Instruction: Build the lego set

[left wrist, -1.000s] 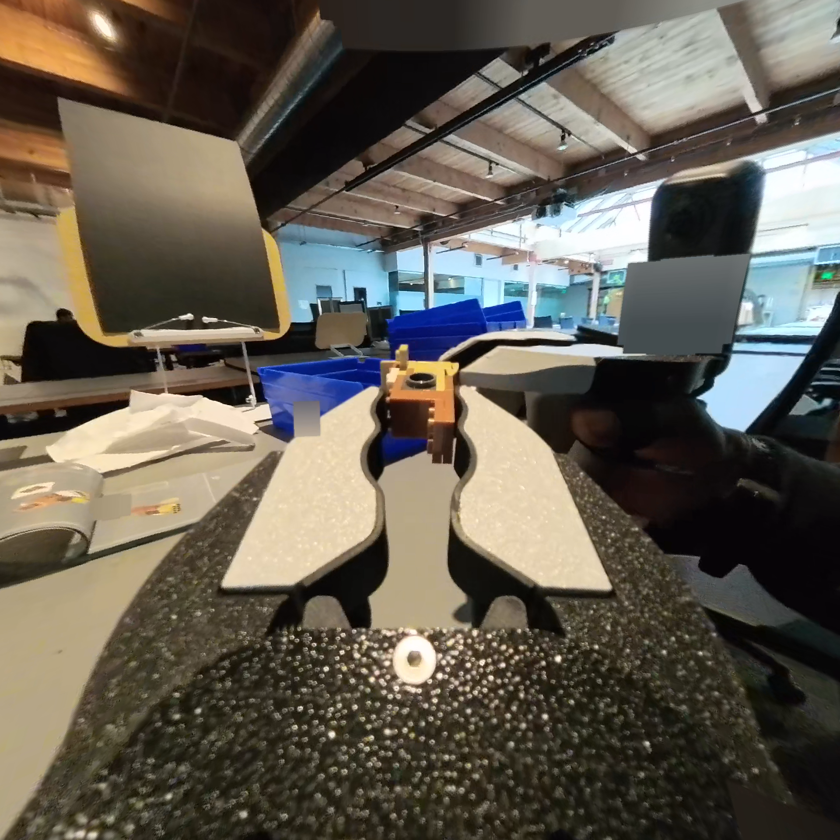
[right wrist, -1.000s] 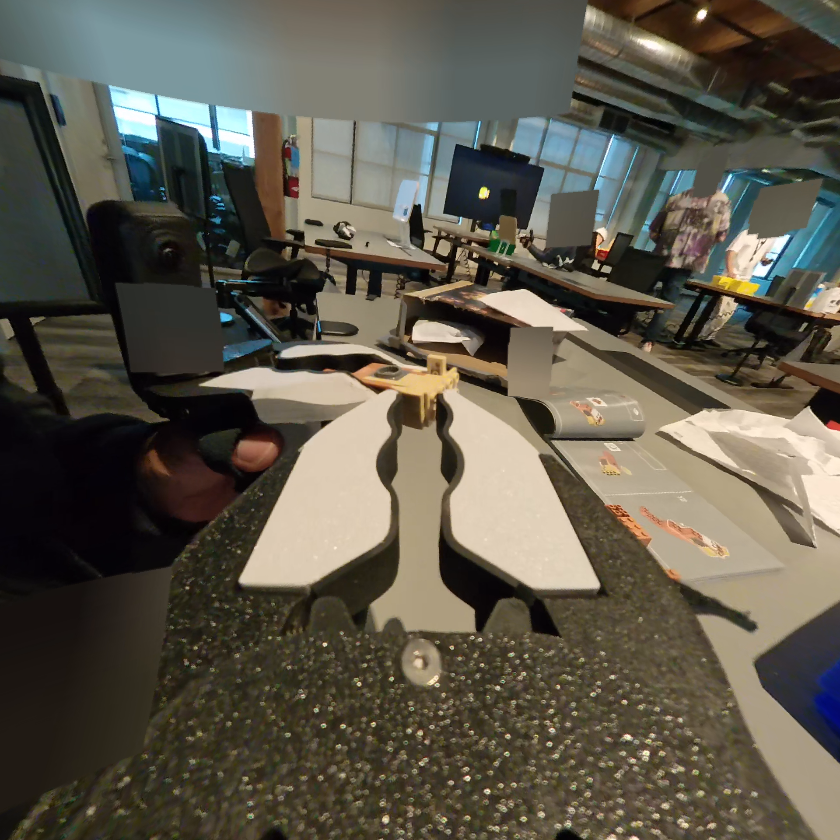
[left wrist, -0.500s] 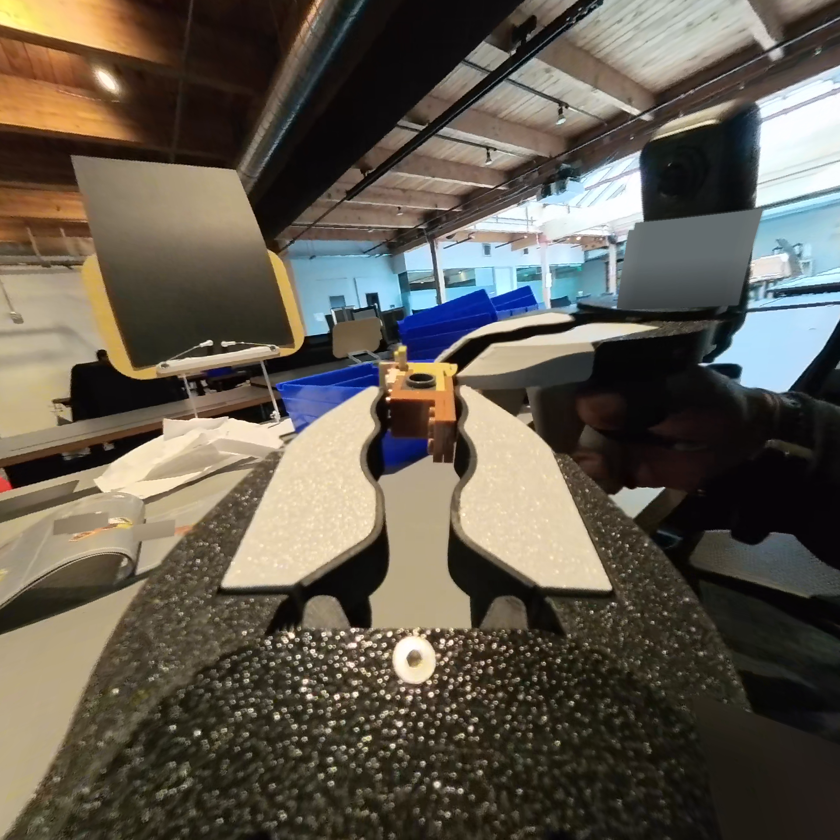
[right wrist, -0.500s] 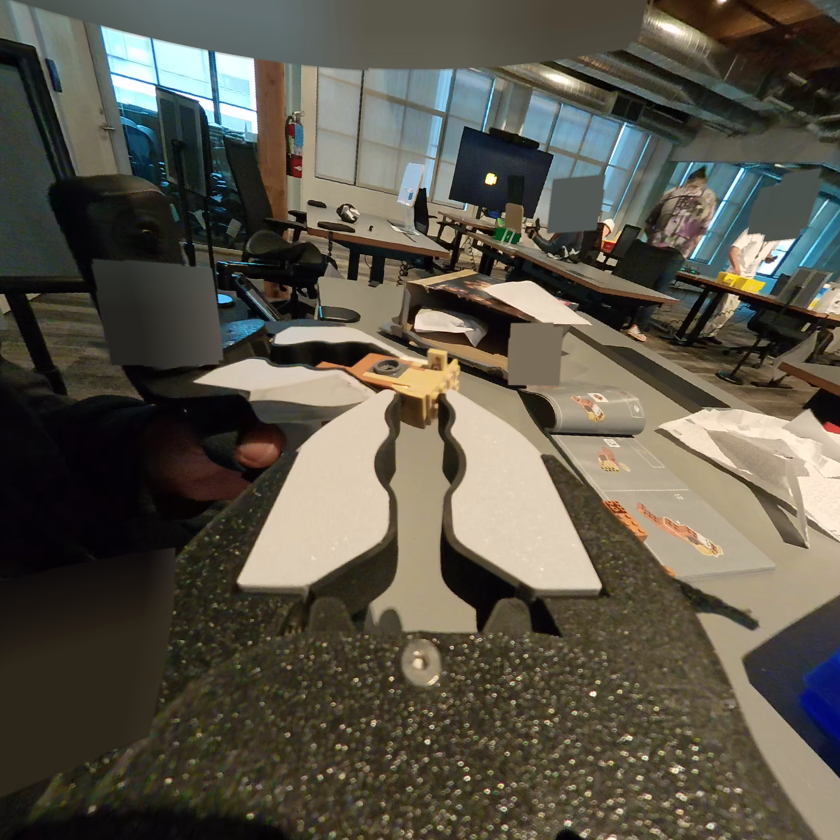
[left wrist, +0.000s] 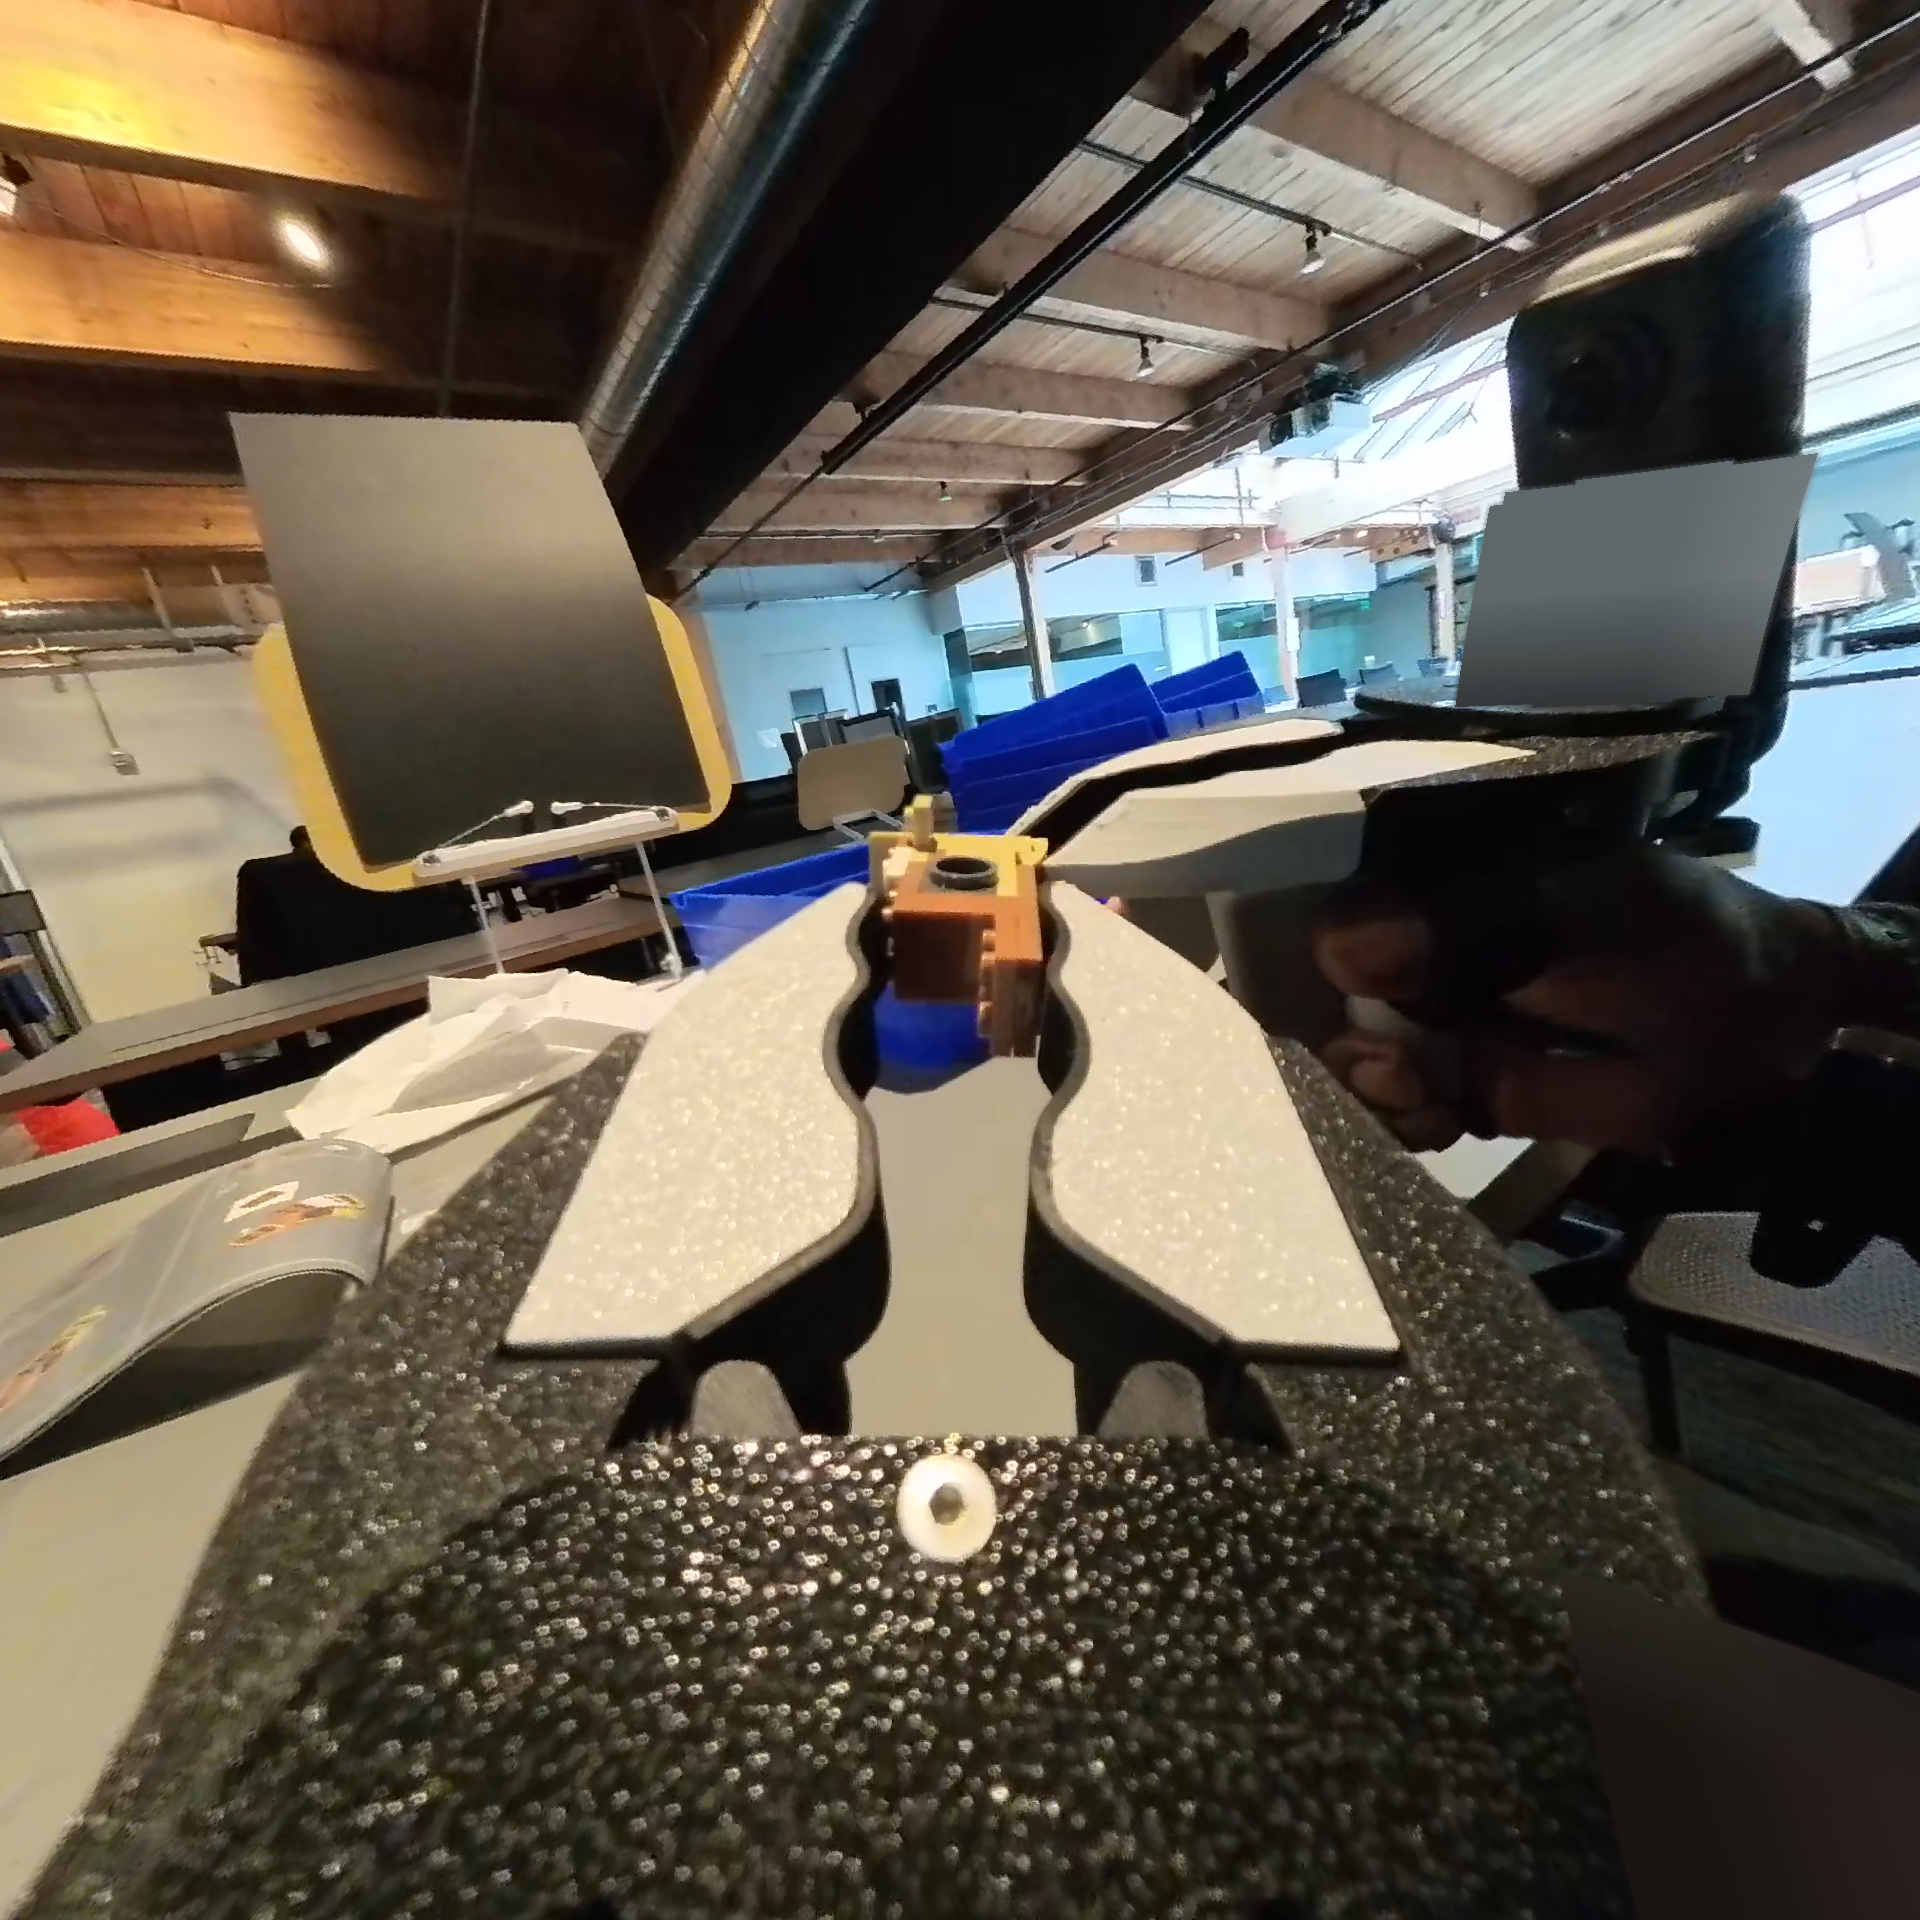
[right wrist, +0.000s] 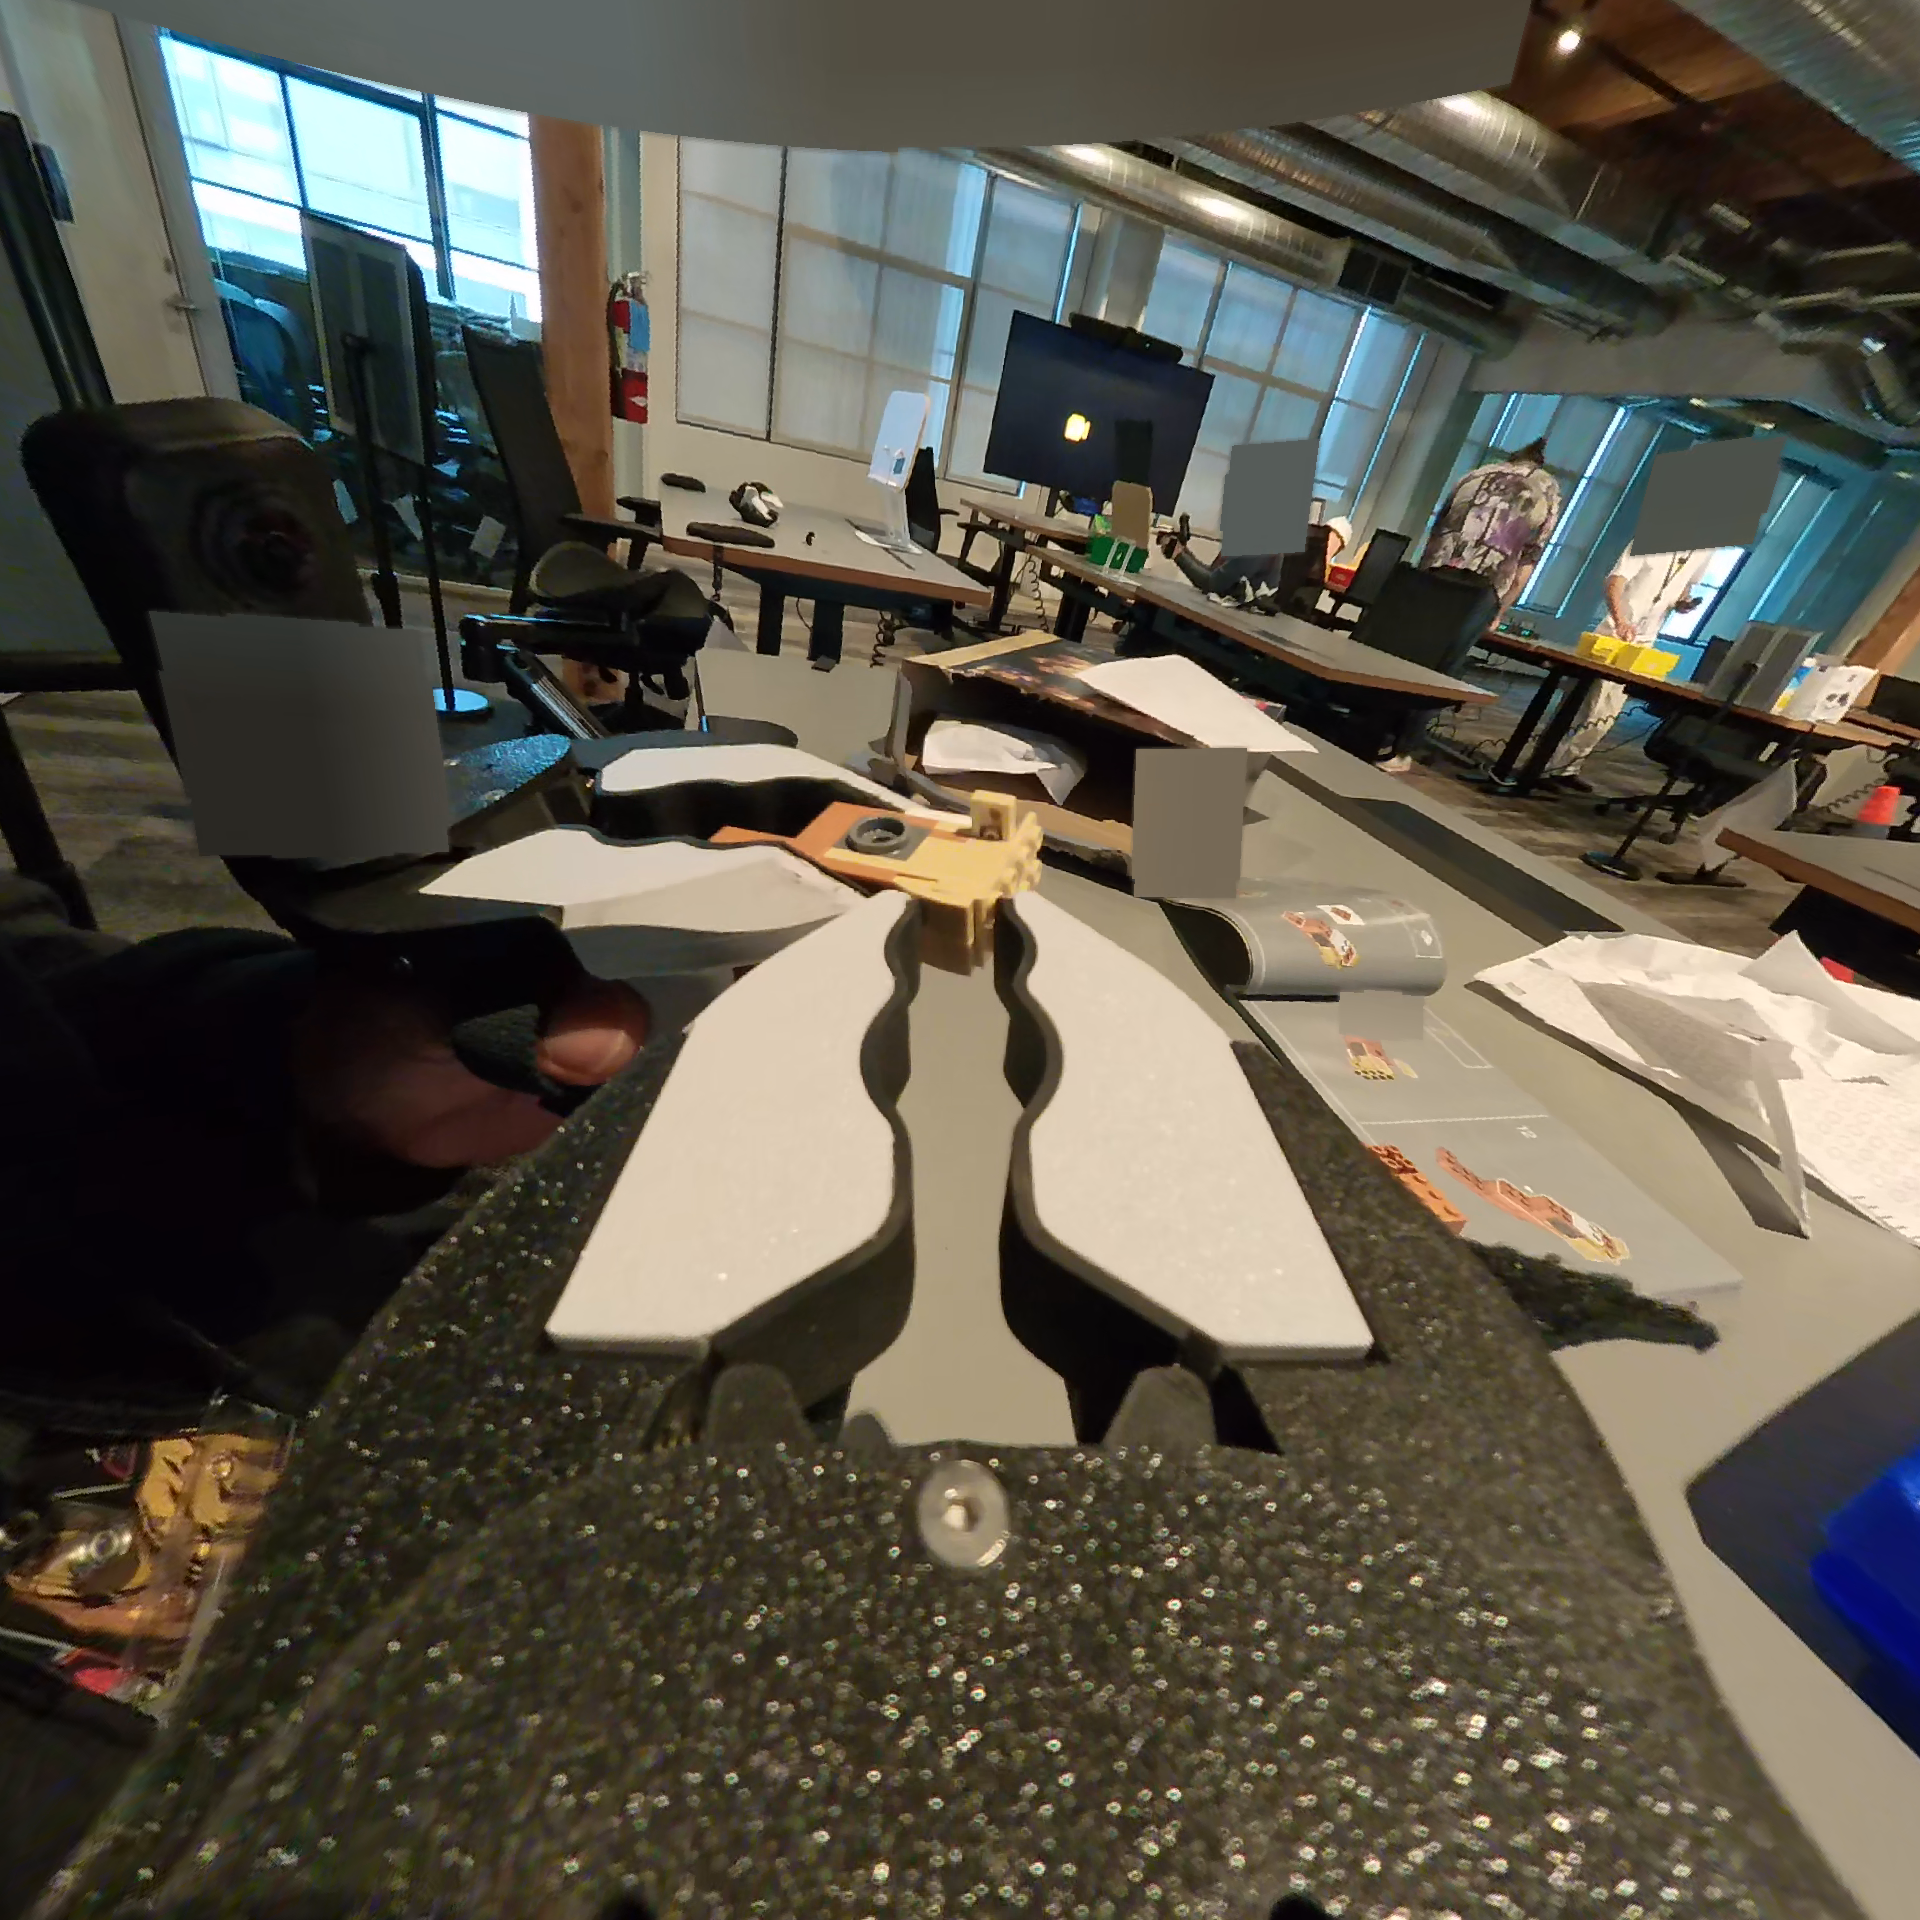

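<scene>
My left gripper [left wrist: 961, 940] is shut on a brown lego assembly [left wrist: 951, 940] with a dark ring on top, held in the air above the table. My right gripper [right wrist: 951, 920] is shut on a tan lego piece [right wrist: 982, 883] that meets the brown assembly [right wrist: 821, 831] at its far end. In the left wrist view the tan piece [left wrist: 906, 836] shows just behind the brown one, with the right gripper's fingers [left wrist: 1205, 821] coming in from the right. In the right wrist view the left gripper's fingers [right wrist: 644, 894] come in from the left.
An open instruction booklet [right wrist: 1351, 966] lies on the grey table [right wrist: 1714, 1351], also in the left wrist view [left wrist: 197, 1257]. There are crumpled white paper [right wrist: 1704, 1029], a cardboard box [right wrist: 1039, 717], blue bins [left wrist: 769, 920] and a bag of parts [right wrist: 114, 1548]. Only a small space, under 4 cm, lies between the two pairs of fingers.
Both grippers have risen and tilted a little, so the table sits lower in both views. The two lego parts stay pressed together and both grips are unchanged.
</scene>
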Available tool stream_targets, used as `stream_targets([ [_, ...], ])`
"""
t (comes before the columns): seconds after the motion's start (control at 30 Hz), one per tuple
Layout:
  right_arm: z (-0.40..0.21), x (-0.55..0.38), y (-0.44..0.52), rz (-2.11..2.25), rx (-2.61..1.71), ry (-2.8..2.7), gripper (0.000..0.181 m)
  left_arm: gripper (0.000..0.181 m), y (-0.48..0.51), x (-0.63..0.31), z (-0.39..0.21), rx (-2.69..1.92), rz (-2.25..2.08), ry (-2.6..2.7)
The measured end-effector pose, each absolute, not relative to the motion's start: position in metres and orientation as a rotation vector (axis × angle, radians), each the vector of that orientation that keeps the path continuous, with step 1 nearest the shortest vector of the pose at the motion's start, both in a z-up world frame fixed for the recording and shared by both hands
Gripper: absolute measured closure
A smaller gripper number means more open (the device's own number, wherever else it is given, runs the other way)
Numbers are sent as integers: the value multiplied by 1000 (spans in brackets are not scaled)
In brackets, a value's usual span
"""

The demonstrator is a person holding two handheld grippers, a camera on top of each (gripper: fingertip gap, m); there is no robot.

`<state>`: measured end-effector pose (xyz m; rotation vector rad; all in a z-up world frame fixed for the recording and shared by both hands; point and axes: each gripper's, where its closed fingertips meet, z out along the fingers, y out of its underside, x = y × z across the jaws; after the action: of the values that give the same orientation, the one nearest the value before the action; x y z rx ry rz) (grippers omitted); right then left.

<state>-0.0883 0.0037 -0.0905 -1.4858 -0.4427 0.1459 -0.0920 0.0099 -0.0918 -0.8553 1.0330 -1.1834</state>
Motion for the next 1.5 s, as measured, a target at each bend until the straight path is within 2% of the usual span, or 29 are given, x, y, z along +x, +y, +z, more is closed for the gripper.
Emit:
stream_targets([
  [0.9, -89, -86, 10, 33, -1474, -393, 169, 155, 16, -91, -91, -915, -1211, 958],
  [1.27, -87, -89, 5, 145, -1470, -424, 167, 155, 11, -93, -89, -871, -1314, 1000],
  [1.5, -86, -91, 4, 159, -1466, -415, 168, 155, 8, -95, -87, -808, -1225, 1048],
])
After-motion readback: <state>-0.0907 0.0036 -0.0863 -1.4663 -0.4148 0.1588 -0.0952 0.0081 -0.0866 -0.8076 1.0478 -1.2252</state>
